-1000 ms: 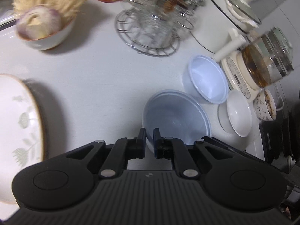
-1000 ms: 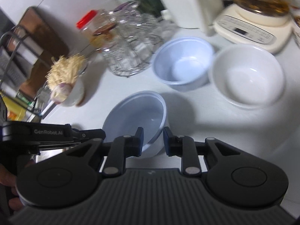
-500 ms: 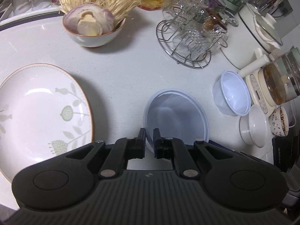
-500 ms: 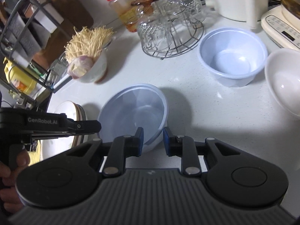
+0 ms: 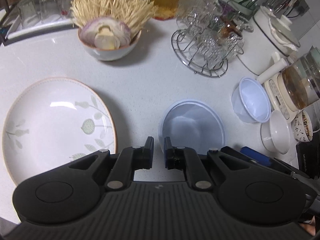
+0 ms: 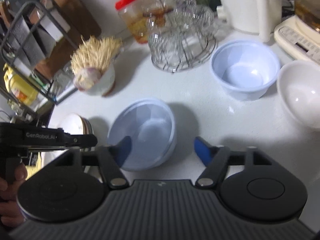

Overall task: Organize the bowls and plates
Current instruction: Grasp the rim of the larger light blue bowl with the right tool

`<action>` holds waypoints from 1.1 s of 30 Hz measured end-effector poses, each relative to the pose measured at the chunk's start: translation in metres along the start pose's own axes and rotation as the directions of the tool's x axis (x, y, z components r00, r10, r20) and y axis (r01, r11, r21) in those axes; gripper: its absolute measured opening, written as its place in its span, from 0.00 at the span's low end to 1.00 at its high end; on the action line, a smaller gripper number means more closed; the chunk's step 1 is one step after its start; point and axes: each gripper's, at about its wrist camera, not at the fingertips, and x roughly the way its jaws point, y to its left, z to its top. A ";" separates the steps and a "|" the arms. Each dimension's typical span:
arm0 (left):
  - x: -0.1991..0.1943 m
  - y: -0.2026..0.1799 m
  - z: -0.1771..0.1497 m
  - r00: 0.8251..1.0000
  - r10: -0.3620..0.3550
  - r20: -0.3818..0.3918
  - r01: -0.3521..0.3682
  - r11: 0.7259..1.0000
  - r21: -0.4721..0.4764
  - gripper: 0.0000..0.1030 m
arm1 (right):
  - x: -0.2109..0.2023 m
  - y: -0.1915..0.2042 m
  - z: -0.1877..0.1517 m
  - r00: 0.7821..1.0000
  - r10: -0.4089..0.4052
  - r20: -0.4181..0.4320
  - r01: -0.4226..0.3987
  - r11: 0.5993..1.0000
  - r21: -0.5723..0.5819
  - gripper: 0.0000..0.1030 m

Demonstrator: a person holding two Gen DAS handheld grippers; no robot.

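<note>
A pale blue plastic bowl (image 5: 193, 125) (image 6: 143, 134) sits on the white counter. My left gripper (image 5: 159, 148) is shut on its near-left rim. My right gripper (image 6: 162, 148) is open, its jaws wide on either side of the bowl's near rim, one finger inside. A smaller blue bowl (image 5: 251, 100) (image 6: 246, 71) and a white bowl (image 5: 277, 134) (image 6: 302, 92) stand to the right. A floral plate (image 5: 56, 124) lies at the left; its edge shows in the right wrist view (image 6: 77, 123).
A bowl of onion slices and enoki (image 5: 109, 38) stands at the back. A wire rack of glasses (image 5: 208, 48), a white pot (image 5: 274, 40), a glass kettle on its base (image 5: 298, 88), a patterned cup (image 5: 303, 128) and a red-lidded jar (image 6: 133, 16) crowd the back and right.
My right gripper has opened and let go of the blue bowl's rim. The left gripper still holds the bowl, and its view has pulled back, so more of the plate shows.
</note>
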 end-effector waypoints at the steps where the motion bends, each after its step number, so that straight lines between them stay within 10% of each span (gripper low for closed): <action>1: -0.003 -0.001 0.000 1.000 -0.006 0.006 0.006 1.000 0.000 0.10 | -0.003 0.000 0.000 1.000 -0.004 0.004 0.004 1.000 -0.004 0.70; 19: -0.089 -0.047 0.015 0.977 -0.149 0.153 0.127 0.981 0.144 0.19 | -0.089 0.027 0.022 0.969 -0.111 0.221 0.117 0.993 -0.016 0.70; 33: -0.090 -0.038 0.014 0.954 -0.274 0.120 0.241 0.942 0.232 0.31 | -0.110 0.057 0.014 0.935 -0.229 0.271 0.229 0.973 0.032 0.70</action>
